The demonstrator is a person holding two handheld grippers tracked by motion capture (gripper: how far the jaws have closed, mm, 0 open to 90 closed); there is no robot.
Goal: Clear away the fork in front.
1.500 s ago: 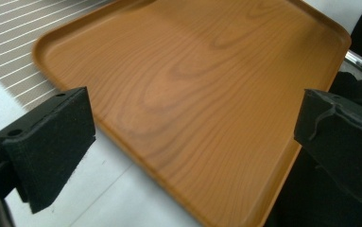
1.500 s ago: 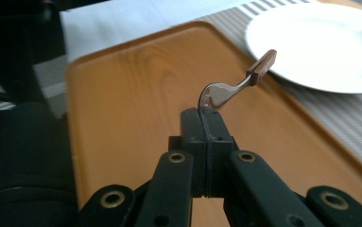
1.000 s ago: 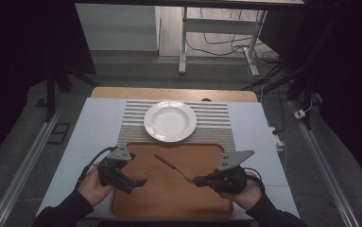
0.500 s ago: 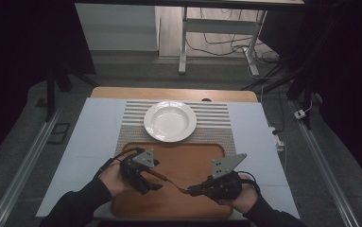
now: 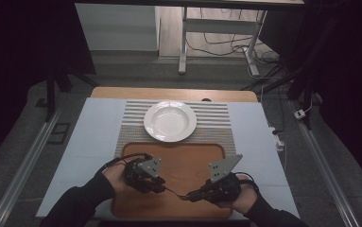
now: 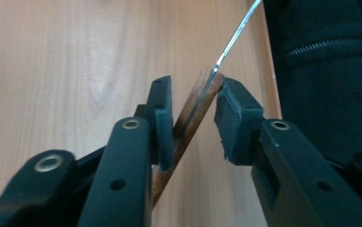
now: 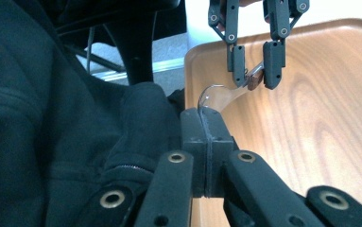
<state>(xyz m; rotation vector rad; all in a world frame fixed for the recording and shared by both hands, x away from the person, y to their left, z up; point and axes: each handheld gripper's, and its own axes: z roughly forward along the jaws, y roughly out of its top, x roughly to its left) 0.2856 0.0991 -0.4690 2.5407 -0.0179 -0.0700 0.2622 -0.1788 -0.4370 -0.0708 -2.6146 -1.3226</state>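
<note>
Cutlery first – a slim metal utensil with a brown wooden handle (image 6: pixel 195 111) hangs just above the near part of the wooden tray (image 5: pixel 188 156), spanning between both claws. The right claw (image 7: pixel 206 124) has its jaws pressed together on the shiny metal end. The left claw (image 6: pixel 193 118) has just been closing around the wooden handle; its left pad touches the wood, the right pad seems just off it. Farther off, a white round plate (image 5: pixel 170 120) rests on a striped placemat (image 5: pixel 214 118) – all on the pale counter (image 5: pixel 93 127).
</note>
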